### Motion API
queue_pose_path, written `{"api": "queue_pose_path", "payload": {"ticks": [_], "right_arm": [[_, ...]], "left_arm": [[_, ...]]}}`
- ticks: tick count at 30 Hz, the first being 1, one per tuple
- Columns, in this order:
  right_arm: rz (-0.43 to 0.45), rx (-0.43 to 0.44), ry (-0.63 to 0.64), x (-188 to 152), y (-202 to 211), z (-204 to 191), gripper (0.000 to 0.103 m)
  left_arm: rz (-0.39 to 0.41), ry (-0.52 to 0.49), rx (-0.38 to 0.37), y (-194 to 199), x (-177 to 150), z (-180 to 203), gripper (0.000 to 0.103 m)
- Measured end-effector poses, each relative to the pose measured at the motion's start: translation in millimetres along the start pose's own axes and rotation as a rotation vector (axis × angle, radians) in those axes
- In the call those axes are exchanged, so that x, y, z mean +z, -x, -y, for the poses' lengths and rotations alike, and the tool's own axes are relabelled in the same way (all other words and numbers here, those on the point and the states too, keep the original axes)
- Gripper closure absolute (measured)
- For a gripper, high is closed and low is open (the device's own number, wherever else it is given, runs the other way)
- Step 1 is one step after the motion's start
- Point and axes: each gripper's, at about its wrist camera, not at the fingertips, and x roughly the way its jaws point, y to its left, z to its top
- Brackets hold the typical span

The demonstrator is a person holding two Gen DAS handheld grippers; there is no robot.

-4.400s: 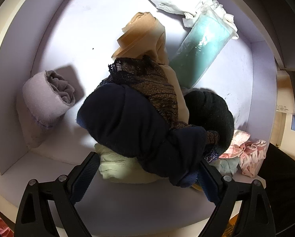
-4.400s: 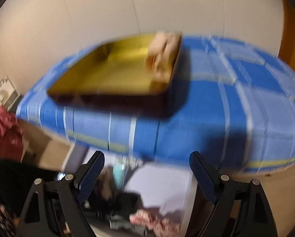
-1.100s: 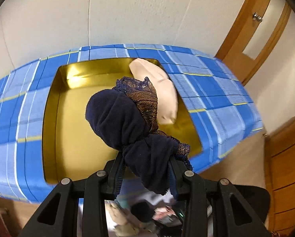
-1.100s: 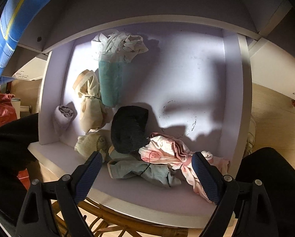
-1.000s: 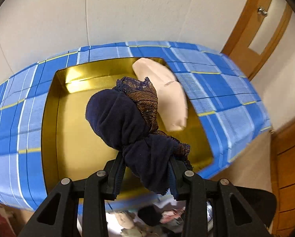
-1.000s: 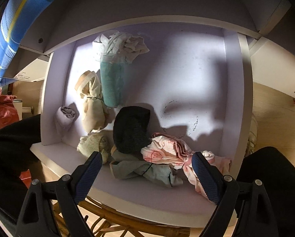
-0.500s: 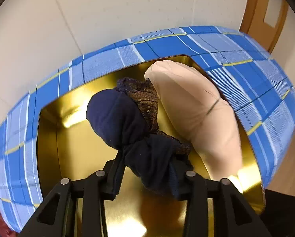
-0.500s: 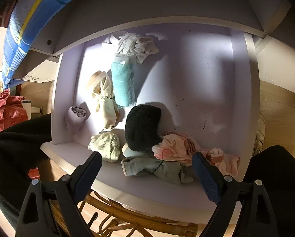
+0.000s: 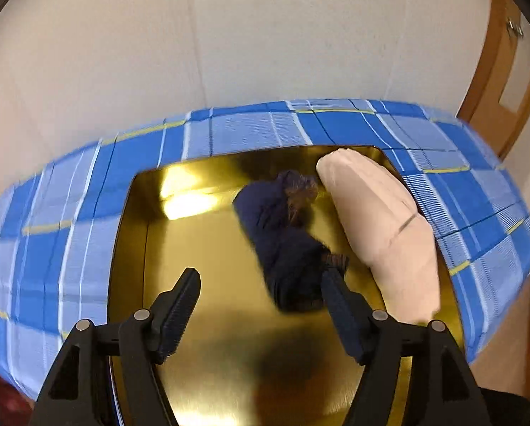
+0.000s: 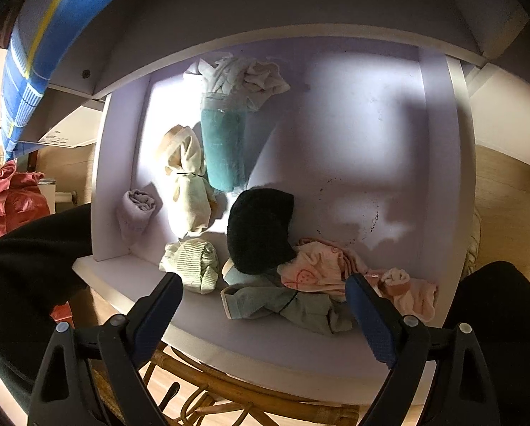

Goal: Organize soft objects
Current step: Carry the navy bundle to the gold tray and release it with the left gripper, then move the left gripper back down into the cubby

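Over the gold tray [image 9: 201, 248], set on a blue plaid cloth [image 9: 69, 213], the left gripper [image 9: 261, 278] is angled downward. Its jaws are opening; the pads are no longer pressed on the navy bundle [image 9: 282, 234], which lies on the tray floor at about 1 o'clock from the gripper, its near end just beside the right-hand finger. A patch of brown lace is seen at the bundle's far end. A beige rolled bundle [image 9: 382, 230] is laid along the tray's 3 o'clock side, just beside the navy one; whether the two touch cannot be told. A cream wall is seen behind the cloth, and a wooden door frame [image 9: 496, 81] at 2 o'clock.

In the right wrist view, the right gripper [image 10: 265, 291] is held above a pale lilac drawer [image 10: 371, 142] with its jaws wide and nothing between them. Soft items are gathered toward the drawer's near and 9 o'clock sides. A white crumpled cloth [image 10: 243, 74] is noted at 12 o'clock, with a teal roll [image 10: 224, 145] just below it. A cream knotted piece [image 10: 190, 184] lies beside the teal roll, and a lilac roll [image 10: 137, 209] sits against the 9 o'clock wall. A black bundle [image 10: 259, 227] is seen near the middle, a green ribbed roll [image 10: 194, 262] at 7 o'clock from it, a grey-green knotted piece [image 10: 282, 305] at the front, and pink garments [image 10: 336, 266] at 4 o'clock. Dark-clothed legs [image 10: 23, 277] are seen at both lower sides, and a rattan frame [image 10: 211, 387] under the drawer.
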Motion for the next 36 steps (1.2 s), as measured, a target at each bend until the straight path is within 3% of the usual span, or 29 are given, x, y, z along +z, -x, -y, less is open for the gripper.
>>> {"api": "queue_pose_path", "payload": {"ticks": [7, 13, 17, 24, 30, 33, 36], "right_arm": [[-0.009, -0.027, 0.007, 0.1, -4.4, -0.2, 0.009], [-0.007, -0.075, -0.002, 2.8, -6.5, 4.9, 0.009], [-0.008, -0.102, -0.015, 5.0, -8.6, 9.5, 0.009], [-0.010, -0.134, -0.010, 6.3, -11.1, 9.9, 0.009], [-0.010, -0.127, -0.019, 7.7, -17.4, 10.1, 0.009], [-0.006, -0.125, -0.001, 7.7, -20.2, 5.0, 0.008], [0.000, -0.128, 0.024, 7.2, -24.1, -1.3, 0.008]], "left_arm": [[0.026, 0.037, -0.075, 31.8, -47.5, -17.4, 0.032], [0.133, -0.038, -0.115, 83.7, -101.0, -6.6, 0.032], [0.119, -0.049, -0.157, 93.8, -142.9, -3.6, 0.032], [-0.051, 0.055, -0.154, 44.8, -218.1, -26.6, 0.032], [-0.188, 0.162, -0.125, -6.2, -263.8, -44.3, 0.032], [-0.320, 0.234, -0.085, -38.2, -288.1, -48.7, 0.032], [-0.396, 0.281, -0.073, -55.3, -302.4, -52.2, 0.032]]}}
